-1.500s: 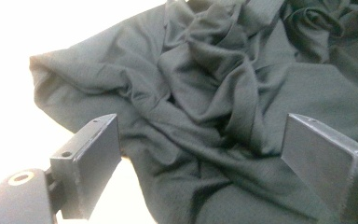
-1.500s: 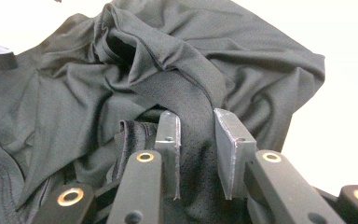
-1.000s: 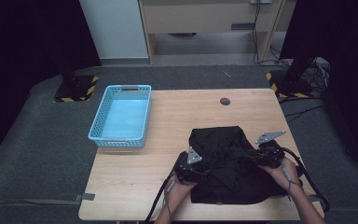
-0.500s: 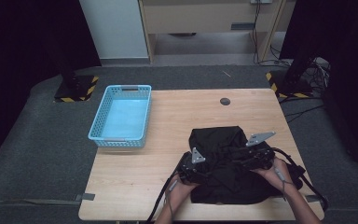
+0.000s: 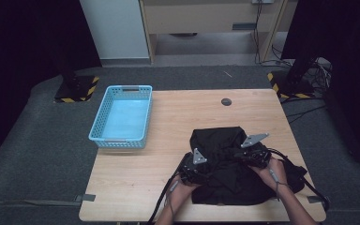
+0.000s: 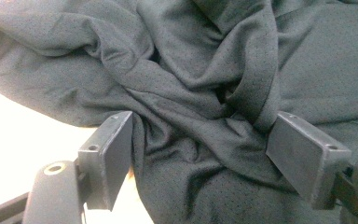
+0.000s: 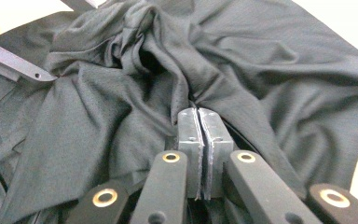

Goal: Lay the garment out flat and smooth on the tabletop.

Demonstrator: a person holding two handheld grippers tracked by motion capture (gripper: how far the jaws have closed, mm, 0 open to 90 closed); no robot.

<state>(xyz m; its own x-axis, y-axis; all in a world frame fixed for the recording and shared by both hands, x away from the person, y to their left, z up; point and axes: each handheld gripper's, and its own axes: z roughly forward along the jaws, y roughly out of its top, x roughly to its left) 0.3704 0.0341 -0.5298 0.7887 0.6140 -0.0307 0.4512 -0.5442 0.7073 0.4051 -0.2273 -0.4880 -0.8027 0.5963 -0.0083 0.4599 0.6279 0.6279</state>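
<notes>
The black mesh shirt point(image 5: 229, 164) lies rumpled near the front right corner of the tabletop point(image 5: 178, 122); it looks light, limp and slightly slick, so it should sag from any pinch. The right tool point(image 7: 199, 122) is clamped on a raised fold, having just been closing. The left tool point(image 6: 200, 140) stands wide astride a bunched ridge, a good hold.

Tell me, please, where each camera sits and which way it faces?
High view: above the person's side, looking forward and down on the table; forearms, left gripper, right gripper.
Left gripper view: along open jaws at the black garment.
Right gripper view: along jaws shut on its fold.
All share the garment.
</notes>
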